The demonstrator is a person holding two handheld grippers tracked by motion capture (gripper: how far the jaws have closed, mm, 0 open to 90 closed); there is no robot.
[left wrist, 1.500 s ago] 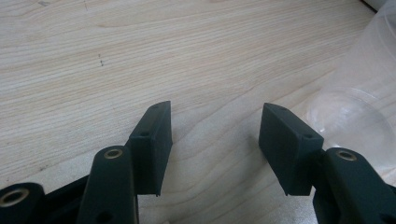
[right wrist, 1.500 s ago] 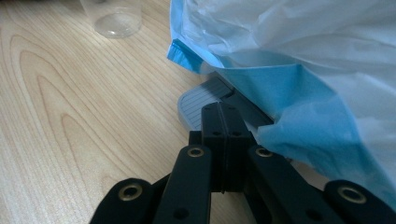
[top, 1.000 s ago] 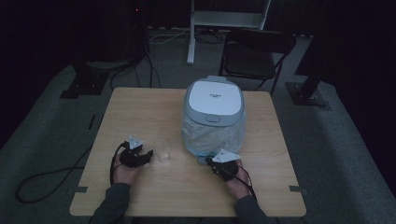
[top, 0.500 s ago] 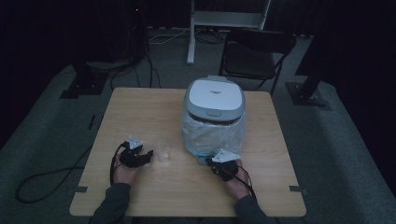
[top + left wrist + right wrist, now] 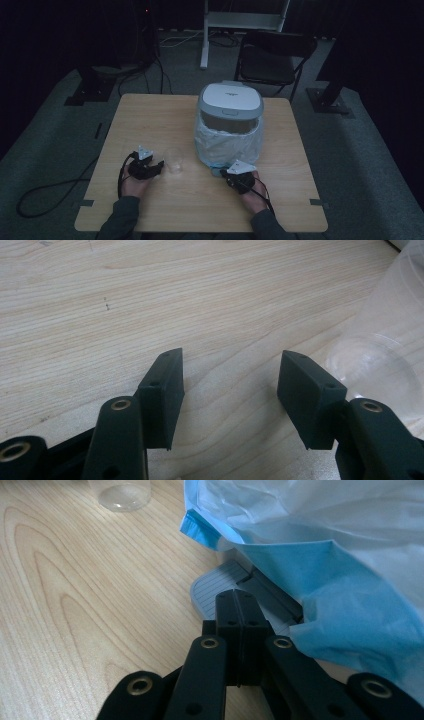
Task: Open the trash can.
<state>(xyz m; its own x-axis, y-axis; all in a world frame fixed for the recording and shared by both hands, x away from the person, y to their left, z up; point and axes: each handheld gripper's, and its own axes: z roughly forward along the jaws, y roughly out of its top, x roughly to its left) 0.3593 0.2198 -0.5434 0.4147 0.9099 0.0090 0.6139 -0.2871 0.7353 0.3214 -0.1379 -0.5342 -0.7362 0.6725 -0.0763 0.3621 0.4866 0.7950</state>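
A grey-and-white bin (image 5: 230, 106) with a closed lid stands at the table's back middle, a pale blue-white bag (image 5: 227, 144) hanging around its lower body. The bag (image 5: 320, 545) drapes over the bin's grey foot pedal (image 5: 225, 585). My right gripper (image 5: 235, 176) rests at the bin's front, and in the right gripper view the gripper (image 5: 239, 600) is shut with its tips touching the pedal, nothing between the jaws. A clear plastic cup (image 5: 174, 160) stands left of the bin. My left gripper (image 5: 155, 167) is open just left of the cup (image 5: 385, 345), jaws empty.
The wooden table (image 5: 150, 120) has bare room at its left and front. A black cable (image 5: 55, 192) trails off the left edge to the floor. A black chair (image 5: 272, 57) stands behind the table.
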